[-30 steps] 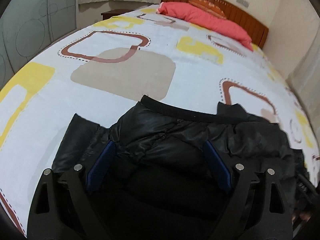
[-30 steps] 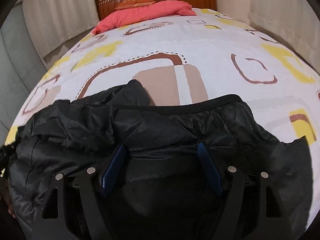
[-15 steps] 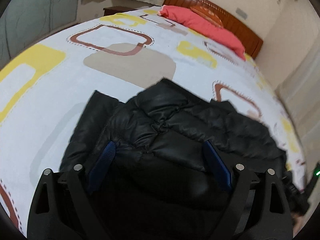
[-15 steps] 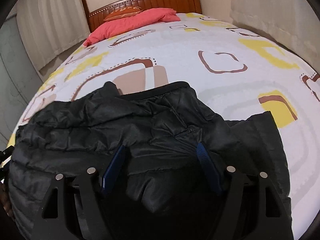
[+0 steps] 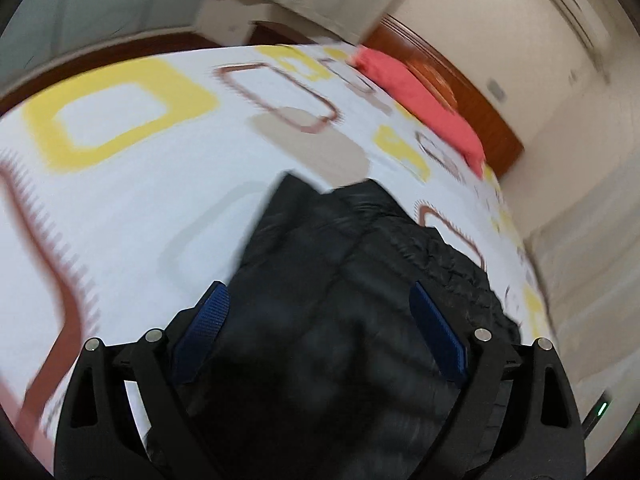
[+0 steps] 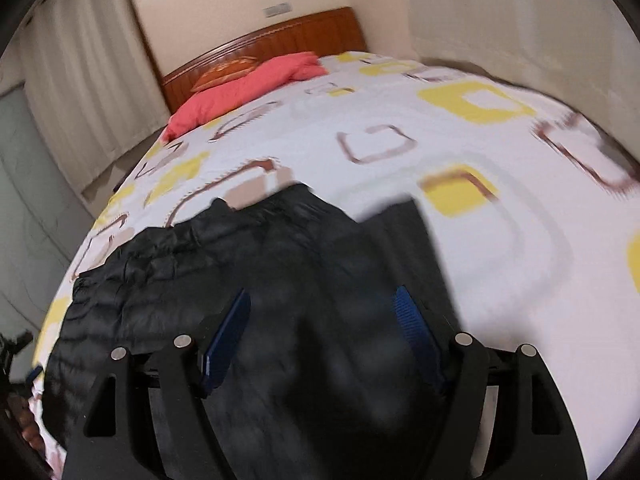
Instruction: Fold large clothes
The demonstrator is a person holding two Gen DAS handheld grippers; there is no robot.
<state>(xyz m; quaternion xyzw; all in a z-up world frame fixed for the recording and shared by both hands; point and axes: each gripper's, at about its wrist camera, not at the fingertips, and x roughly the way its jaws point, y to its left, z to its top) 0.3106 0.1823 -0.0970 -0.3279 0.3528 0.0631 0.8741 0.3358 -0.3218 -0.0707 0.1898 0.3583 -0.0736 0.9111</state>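
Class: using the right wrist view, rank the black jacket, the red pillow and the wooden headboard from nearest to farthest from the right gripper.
1. black jacket, directly between and under the right gripper fingers.
2. red pillow, far up the bed, left of centre.
3. wooden headboard, behind the pillow against the wall.

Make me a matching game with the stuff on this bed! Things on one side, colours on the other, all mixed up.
Things:
1. puffy jacket
2. pillow
3. headboard
4. gripper pads

Colours:
A. blue
B. coral red
C. black
D. reddish-brown wood

Right pairs: 1-C, 2-B, 3-D, 4-A
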